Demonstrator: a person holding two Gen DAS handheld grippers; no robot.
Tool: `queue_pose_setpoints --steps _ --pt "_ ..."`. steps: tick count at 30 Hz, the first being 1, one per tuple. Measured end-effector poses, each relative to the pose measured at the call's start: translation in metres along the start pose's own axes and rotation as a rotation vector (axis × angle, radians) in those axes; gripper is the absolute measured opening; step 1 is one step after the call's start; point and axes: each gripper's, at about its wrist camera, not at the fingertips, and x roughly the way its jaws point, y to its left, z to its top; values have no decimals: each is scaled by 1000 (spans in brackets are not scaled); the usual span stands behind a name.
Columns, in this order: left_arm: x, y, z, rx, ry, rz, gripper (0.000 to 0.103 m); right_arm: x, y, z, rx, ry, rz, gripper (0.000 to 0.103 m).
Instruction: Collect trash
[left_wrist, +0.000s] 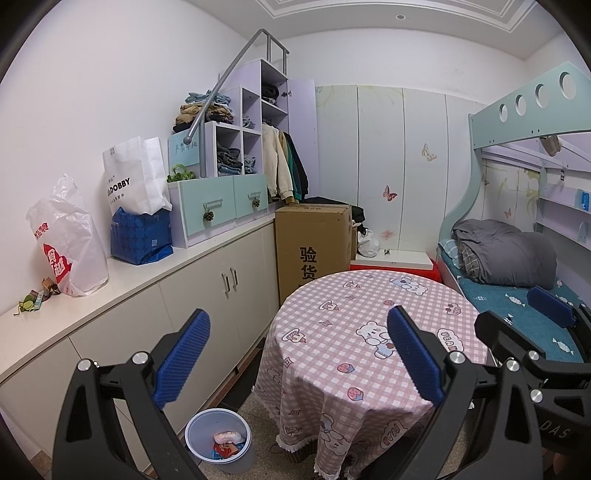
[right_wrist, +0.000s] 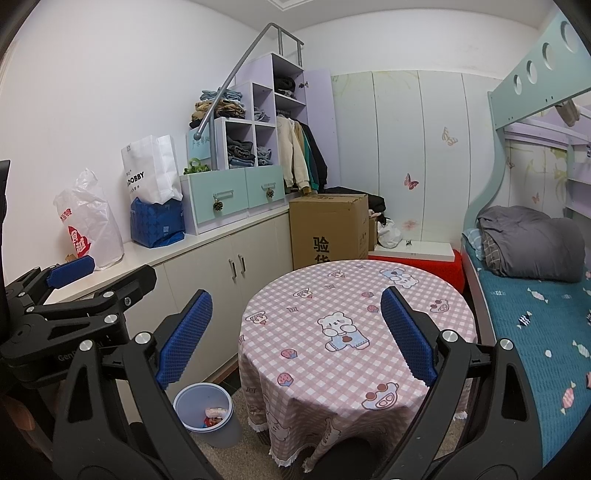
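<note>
A grey-blue trash bin (left_wrist: 218, 439) stands on the floor left of the round table (left_wrist: 369, 332); it holds a few wrappers (left_wrist: 229, 443). It also shows in the right wrist view (right_wrist: 205, 410). My left gripper (left_wrist: 297, 354) is open and empty, held above the table's near left edge. My right gripper (right_wrist: 295, 339) is open and empty, over the table. The pink checked tablecloth (right_wrist: 354, 325) shows no loose items. Small wrappers (left_wrist: 37, 297) lie on the counter at far left.
A white counter (left_wrist: 155, 269) over cabinets runs along the left wall with a plastic bag (left_wrist: 70, 240), paper bag (left_wrist: 133, 177) and blue bag (left_wrist: 142, 236). A cardboard box (left_wrist: 314, 243) stands behind the table. A bunk bed (right_wrist: 535, 295) is at right.
</note>
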Motion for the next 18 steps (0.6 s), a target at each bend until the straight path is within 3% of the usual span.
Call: queue_pose_setpoints --steps 11,18 --pt "14 9 -9 8 29 -4 95 6 -14 -12 15 21 -4 91" --pt "53 4 -17 25 101 9 95 37 -43 -27 54 82 -17 91"
